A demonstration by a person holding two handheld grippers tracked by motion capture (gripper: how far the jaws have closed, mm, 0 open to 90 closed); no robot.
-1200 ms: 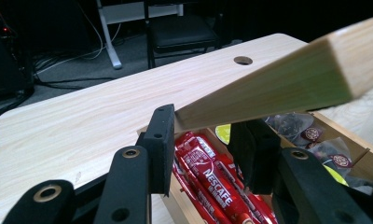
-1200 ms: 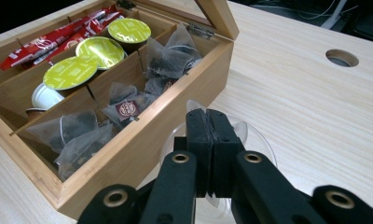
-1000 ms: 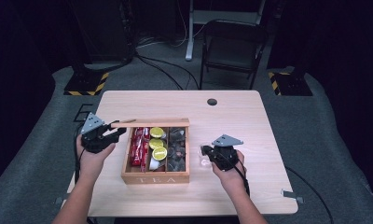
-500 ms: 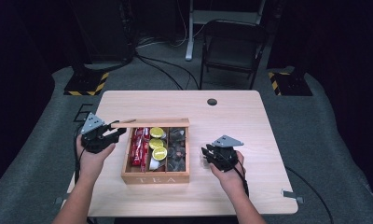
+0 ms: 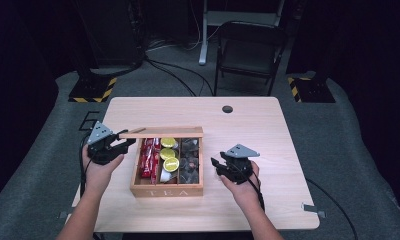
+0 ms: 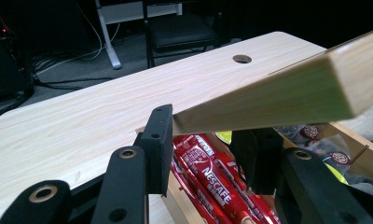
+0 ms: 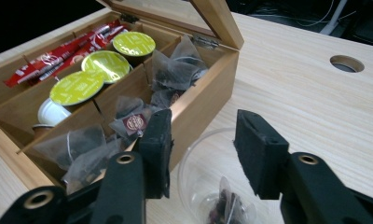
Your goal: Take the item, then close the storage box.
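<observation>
A: Wooden tea box (image 5: pixel 167 190) sits mid-table, nearer the person's edge, with bare pale table (image 5: pixel 248 125) stretching behind it and off to the right. What's the left gripper (image 5: pixel 122 145) doing?

B: Pinching the free edge of the lid (image 6: pixel 273 95). Its black jaws are pressed onto that thick, square-cut plank of light wood, and the lid is propped up at a slant over the box.

A: And inside?

B: Glossy red Nescafe sticks (image 6: pixel 211 179) in the left compartment, round lime-green foil capsules (image 7: pixel 106 65) in the middle, and crinkly translucent tea sachets (image 7: pixel 134 122) on the right.

A: Right gripper (image 7: pixel 201 144)?

B: Jaws spread wide, holding nothing. Between them, just beside the box's right wall, stands a clear plastic cup (image 7: pixel 208 182) with a sachet lying at its bottom.

A: Room around it?

B: Plenty of open wood to the right, out to the round cable hole (image 7: pixel 346 63).
</observation>
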